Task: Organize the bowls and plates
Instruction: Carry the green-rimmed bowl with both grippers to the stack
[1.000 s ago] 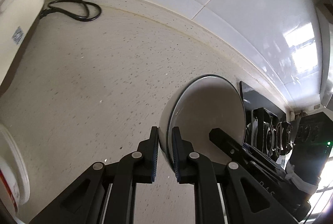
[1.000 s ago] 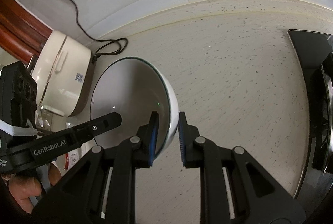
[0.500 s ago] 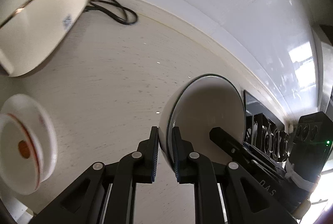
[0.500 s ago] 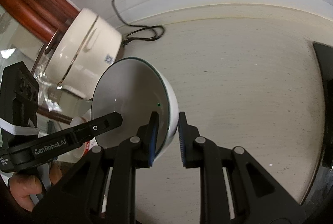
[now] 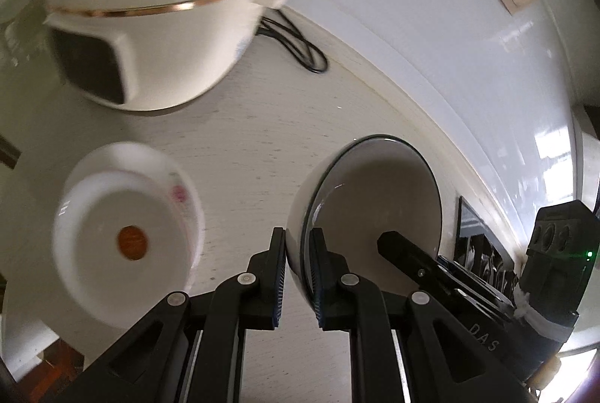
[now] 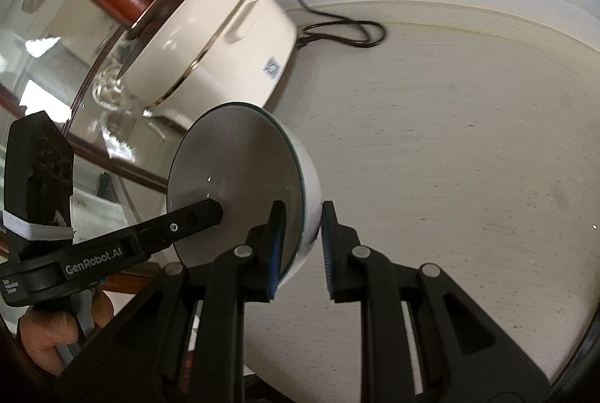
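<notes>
- Black plastic fingers with ribbed blue pads: the left gripper [image 5: 298,273] is closed down to a narrow gap, pinching the wall of the white bowl [image 5: 371,211] at its near rim, one pad outside, one inside.
- The right gripper [image 6: 300,249] clamps the same white bowl [image 6: 240,174] at the opposite rim in the same way, so the bowl hangs between the two, tipped on edge above the countertop [image 6: 450,159].
- The bowl is glossy, round and deep, with a thin dark line along its lip.
- The countertop is pale, speckled stone.
- Towards its left end lies a second bowl [image 5: 127,230], white and shiny, with an orange spot in its bottom and a pink mark on its wall; it is blurred.
- Behind that, near the tiled wall [image 5: 450,28], stands a cream cooker [image 5: 161,9] with a gold band, its black cord [image 5: 300,47] looped on the counter.
- A person's hand [image 6: 56,335] grips the left tool's handle.
</notes>
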`<state>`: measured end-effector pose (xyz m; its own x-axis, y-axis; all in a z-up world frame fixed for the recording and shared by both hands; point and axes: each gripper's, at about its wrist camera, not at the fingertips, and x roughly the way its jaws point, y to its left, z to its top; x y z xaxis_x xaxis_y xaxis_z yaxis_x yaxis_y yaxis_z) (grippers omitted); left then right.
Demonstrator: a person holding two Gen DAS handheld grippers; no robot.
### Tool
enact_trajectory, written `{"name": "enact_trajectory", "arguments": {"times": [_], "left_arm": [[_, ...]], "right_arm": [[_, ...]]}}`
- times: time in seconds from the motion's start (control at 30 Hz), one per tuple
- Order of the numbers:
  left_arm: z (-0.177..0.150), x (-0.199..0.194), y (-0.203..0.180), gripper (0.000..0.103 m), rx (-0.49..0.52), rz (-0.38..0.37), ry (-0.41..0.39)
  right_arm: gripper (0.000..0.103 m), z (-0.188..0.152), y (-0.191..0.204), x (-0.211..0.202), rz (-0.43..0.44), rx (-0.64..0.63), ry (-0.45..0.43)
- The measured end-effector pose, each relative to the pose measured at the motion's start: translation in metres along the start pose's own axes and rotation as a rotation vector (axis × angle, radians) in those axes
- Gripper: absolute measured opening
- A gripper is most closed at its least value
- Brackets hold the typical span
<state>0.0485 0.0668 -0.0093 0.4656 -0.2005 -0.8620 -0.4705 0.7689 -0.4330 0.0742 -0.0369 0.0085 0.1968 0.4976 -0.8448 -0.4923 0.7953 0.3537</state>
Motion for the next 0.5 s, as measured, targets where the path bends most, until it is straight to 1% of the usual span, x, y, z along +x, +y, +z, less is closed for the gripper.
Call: {"name": "enact_trajectory", "arguments": {"times": [0.5], "left_arm": [[-0.012, -0.038, 0.073, 0.012, -0.131, 0.043, -0.056]], "right_arm": [[0.022, -0.004, 0.069, 0.042, 0.030, -0.151, 0.094]]}}
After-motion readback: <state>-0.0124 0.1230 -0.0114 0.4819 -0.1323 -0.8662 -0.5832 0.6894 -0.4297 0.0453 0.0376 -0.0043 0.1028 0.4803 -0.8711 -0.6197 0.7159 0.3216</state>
